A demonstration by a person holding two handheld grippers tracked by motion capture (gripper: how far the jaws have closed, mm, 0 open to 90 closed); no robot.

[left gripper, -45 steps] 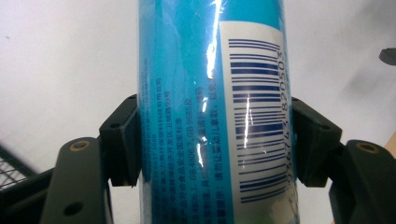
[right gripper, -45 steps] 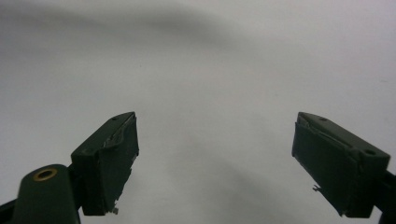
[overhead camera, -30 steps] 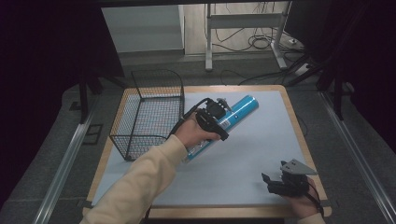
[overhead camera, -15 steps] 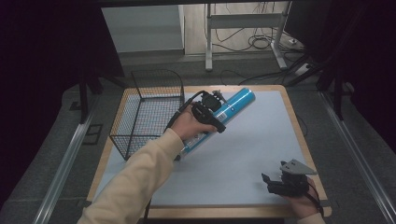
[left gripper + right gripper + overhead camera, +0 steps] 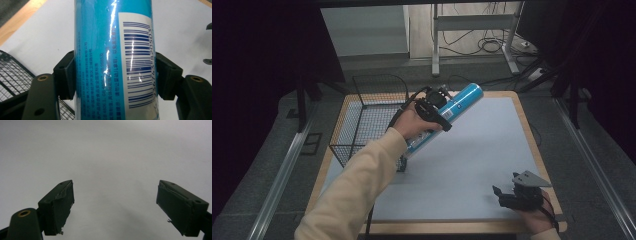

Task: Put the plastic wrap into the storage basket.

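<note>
Left gripper view: blue can, rigid, glossy, likely slippery and light; pinched mid-body by left gripper. Right gripper: spread, idle.

A black wire basket stands at the tabletop's ten o'clock corner, upright, its mesh showing at eight o'clock in the left gripper view. Beyond the far edge, at twelve o'clock, a metal frame stands on the floor, loose cables lying by it.
</note>
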